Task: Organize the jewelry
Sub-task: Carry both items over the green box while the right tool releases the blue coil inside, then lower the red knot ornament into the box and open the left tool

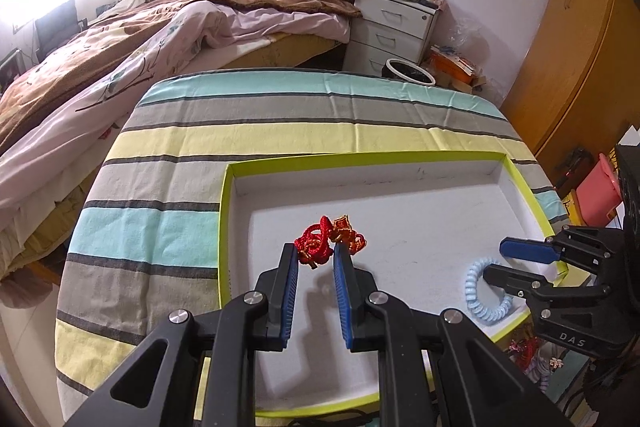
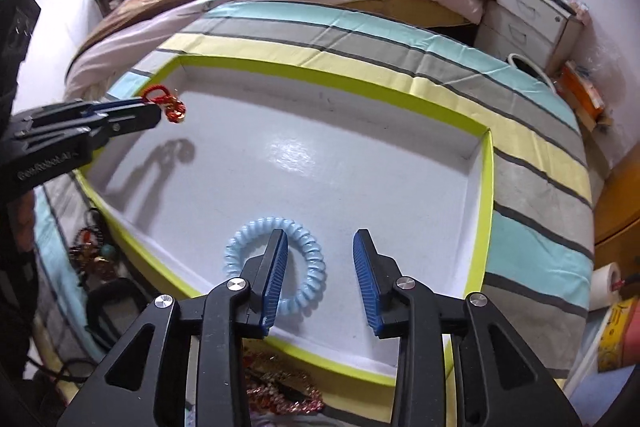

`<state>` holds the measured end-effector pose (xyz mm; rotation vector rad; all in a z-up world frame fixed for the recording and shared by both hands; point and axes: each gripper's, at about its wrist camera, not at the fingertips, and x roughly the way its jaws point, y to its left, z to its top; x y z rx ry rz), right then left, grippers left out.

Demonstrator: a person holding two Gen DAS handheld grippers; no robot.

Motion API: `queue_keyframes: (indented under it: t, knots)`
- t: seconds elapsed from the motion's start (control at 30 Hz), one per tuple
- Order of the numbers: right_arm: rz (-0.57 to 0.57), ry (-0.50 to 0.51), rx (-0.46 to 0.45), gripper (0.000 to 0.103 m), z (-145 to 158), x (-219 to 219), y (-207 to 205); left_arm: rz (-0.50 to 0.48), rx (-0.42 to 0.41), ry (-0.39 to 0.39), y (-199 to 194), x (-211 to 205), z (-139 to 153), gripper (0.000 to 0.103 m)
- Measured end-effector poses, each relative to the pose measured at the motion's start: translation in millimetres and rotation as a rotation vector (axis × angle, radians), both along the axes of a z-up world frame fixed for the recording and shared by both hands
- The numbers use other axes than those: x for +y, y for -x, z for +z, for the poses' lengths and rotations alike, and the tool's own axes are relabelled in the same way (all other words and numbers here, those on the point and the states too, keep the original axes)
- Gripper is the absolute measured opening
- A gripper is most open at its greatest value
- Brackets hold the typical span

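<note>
A shallow white tray with a lime-green rim [image 1: 362,158] [image 2: 332,77] lies on a striped cloth. My left gripper [image 1: 314,254] [image 2: 154,113] is shut on a red cord bracelet with gold charms [image 1: 320,239] [image 2: 166,103] and holds it above the tray floor; its shadow falls below it. A light-blue spiral hair tie [image 2: 312,259] [image 1: 478,287] lies flat in the tray near its front edge. My right gripper [image 2: 320,251] [image 1: 494,261] is open just above the tie, its left finger over the ring.
More jewelry, red and gold beads [image 2: 90,251] [image 2: 280,391], lies on the cloth outside the tray's near edge. An unmade bed [image 1: 120,39], a white drawer unit [image 1: 394,23] and a wooden wardrobe [image 1: 576,47] stand beyond the table.
</note>
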<state>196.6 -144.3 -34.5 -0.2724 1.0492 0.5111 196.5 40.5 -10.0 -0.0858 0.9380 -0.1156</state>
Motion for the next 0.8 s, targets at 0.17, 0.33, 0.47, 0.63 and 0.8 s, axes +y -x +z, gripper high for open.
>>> queue_keyframes:
  t: [0.17, 0.33, 0.47, 0.63, 0.8]
  knots:
    - [0.006, 0.018, -0.019, 0.01, 1, 1, 1, 0.002, 0.005, -0.009, -6, 0, -1, 0.018]
    - [-0.08, -0.015, -0.056, 0.009, 8, -8, -16, 0.004, -0.002, -0.015, -16, -1, -1, 0.018]
    - [-0.174, -0.044, -0.071, 0.009, 13, -19, -38, 0.01, -0.001, -0.016, -27, -1, -3, 0.018]
    - [-0.221, -0.042, -0.096, 0.01, 17, -21, -60, 0.007, 0.006, -0.032, -36, -3, -7, 0.018]
    - [-0.227, -0.003, -0.094, 0.01, 9, -19, -73, 0.015, 0.036, -0.047, -44, -2, -16, 0.018]
